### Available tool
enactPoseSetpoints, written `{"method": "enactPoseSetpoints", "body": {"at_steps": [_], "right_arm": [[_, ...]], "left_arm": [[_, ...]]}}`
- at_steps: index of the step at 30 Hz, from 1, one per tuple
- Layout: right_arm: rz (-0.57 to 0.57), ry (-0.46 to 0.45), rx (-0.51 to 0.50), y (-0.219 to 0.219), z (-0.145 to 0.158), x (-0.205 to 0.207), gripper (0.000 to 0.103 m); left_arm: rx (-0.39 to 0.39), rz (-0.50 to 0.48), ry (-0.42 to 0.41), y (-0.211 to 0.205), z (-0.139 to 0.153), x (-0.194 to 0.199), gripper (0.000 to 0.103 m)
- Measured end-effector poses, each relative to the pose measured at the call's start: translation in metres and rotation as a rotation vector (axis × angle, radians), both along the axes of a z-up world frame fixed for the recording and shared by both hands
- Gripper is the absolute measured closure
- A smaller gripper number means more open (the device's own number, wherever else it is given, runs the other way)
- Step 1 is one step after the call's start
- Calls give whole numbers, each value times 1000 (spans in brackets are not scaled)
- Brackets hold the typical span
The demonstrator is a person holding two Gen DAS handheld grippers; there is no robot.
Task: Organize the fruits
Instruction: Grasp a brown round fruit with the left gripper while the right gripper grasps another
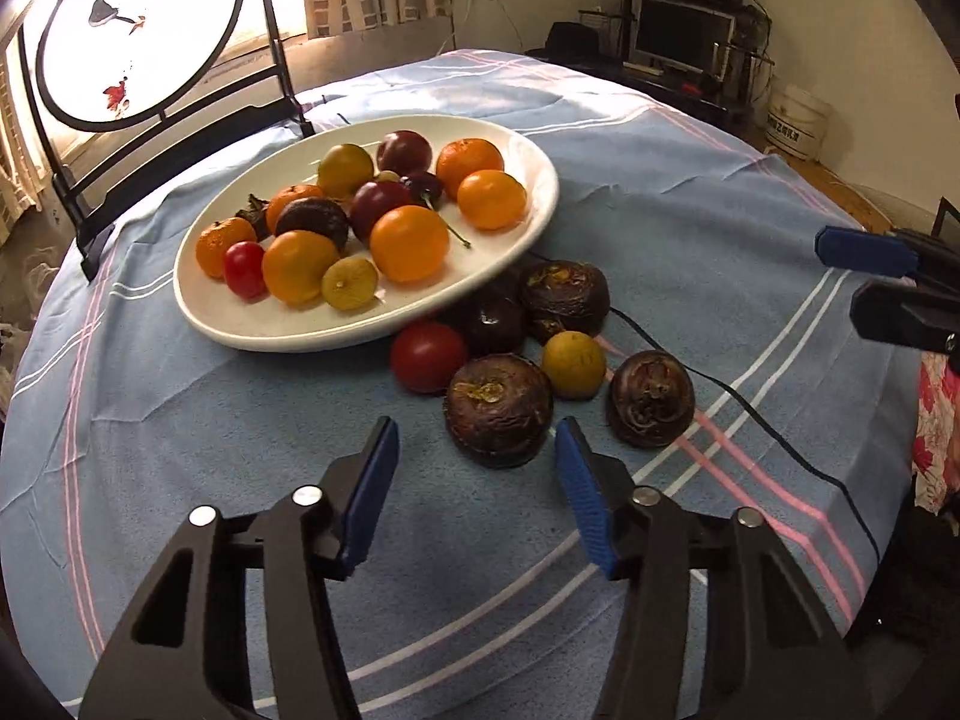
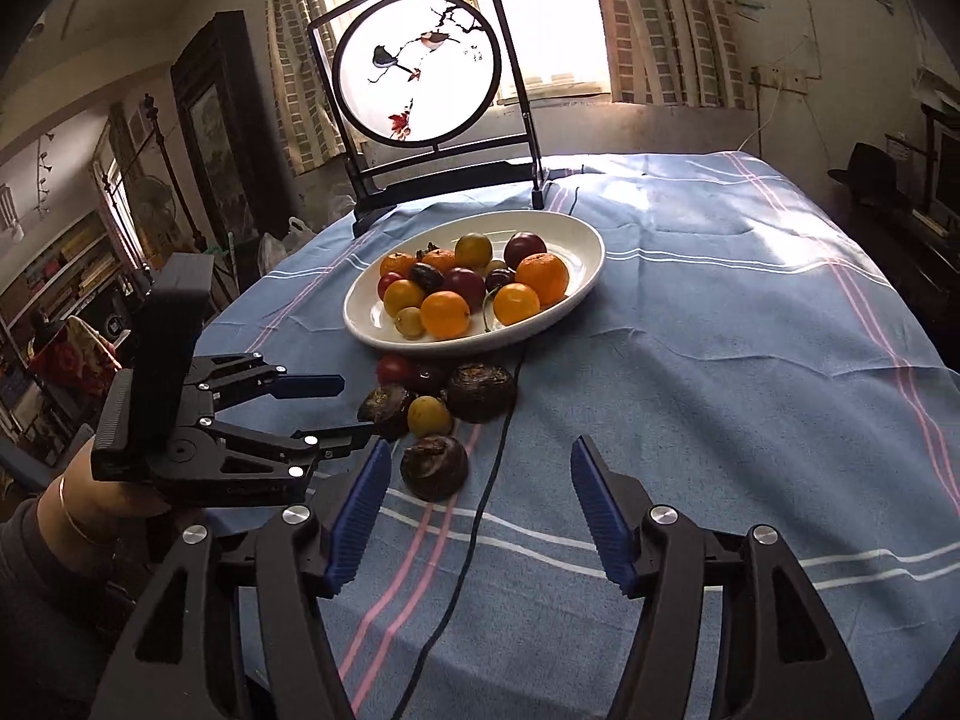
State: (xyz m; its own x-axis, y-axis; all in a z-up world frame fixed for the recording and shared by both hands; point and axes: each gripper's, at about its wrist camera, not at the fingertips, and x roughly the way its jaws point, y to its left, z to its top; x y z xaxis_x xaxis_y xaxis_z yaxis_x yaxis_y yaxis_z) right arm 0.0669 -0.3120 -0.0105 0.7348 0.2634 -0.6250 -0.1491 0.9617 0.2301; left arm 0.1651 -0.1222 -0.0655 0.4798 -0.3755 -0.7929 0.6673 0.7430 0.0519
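Left wrist view: my left gripper [image 1: 477,450] stood wide, holding nothing, low over blue cloth [image 1: 240,450]. Nearest water chestnut [image 1: 498,408] lay just beyond fingertips. Tomato [image 1: 427,356], yellow fruit [image 1: 573,363] and more chestnuts clustered by plate [image 1: 270,327], which held oranges, plums, cherries. Black cable [image 1: 750,402] ran past pile.

Right wrist view: my right gripper [image 2: 474,462] gaped wide, empty, above cloth. Left gripper [image 2: 345,411] reached toward loose pile from left, jaws spread. Plate [image 2: 576,246] sat beyond pile; screen [image 2: 417,69] stood behind.
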Motion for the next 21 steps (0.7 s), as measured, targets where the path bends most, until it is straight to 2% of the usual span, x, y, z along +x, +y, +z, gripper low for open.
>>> {"method": "enactPoseSetpoints", "body": {"at_steps": [2, 12, 21], "right_arm": [[-15, -3, 20, -7, 1, -1, 40], [31, 18, 23, 7, -9, 0, 40], [104, 105, -35, 31, -27, 16, 40]], "left_arm": [[10, -12, 23, -5, -3, 2, 62], [-15, 11, 64, -15, -6, 16, 63], [-95, 36, 30, 22, 12, -10, 64]]}}
